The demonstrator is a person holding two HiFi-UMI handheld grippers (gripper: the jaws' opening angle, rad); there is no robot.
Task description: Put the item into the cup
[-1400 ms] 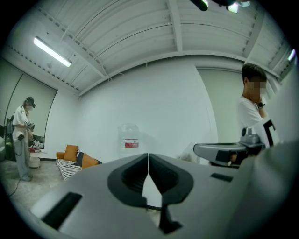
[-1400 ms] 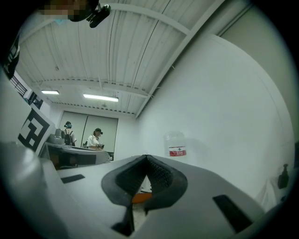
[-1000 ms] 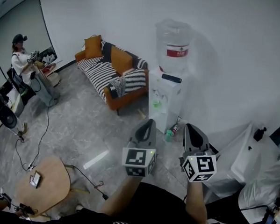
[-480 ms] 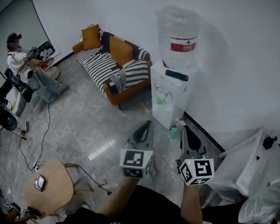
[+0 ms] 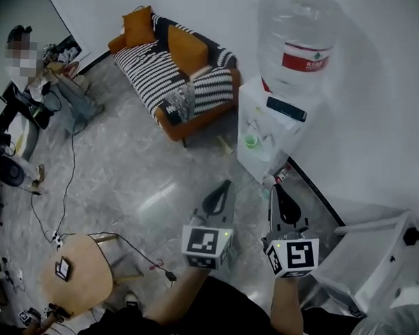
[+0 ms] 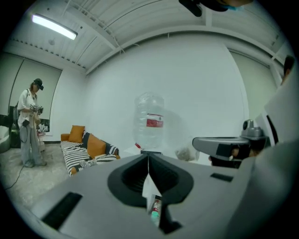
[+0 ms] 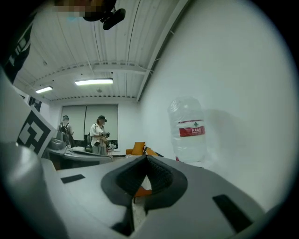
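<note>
A small green cup (image 5: 251, 140) stands in the tap recess of the white water dispenser (image 5: 267, 128), under the big clear bottle (image 5: 296, 42). My left gripper (image 5: 223, 192) and right gripper (image 5: 279, 196) hang side by side over the grey floor, short of the dispenser, both shut with nothing in them. In the left gripper view the jaws (image 6: 148, 159) meet in a line, with the bottle (image 6: 149, 122) beyond them. In the right gripper view the shut jaws (image 7: 146, 162) point past the bottle (image 7: 188, 130). I cannot tell which thing is the item.
A small drink bottle (image 5: 277, 176) lies on the floor at the dispenser's foot. An orange and striped sofa (image 5: 176, 70) stands left of it. A round wooden stool (image 5: 78, 272) and cables are at lower left. A person (image 5: 23, 55) stands far left. A white covered table (image 5: 372, 266) is at right.
The dispenser and sofa have drawn nearer and shifted right in the head view. Both grippers stay shut and level, now closer to the dispenser's base.
</note>
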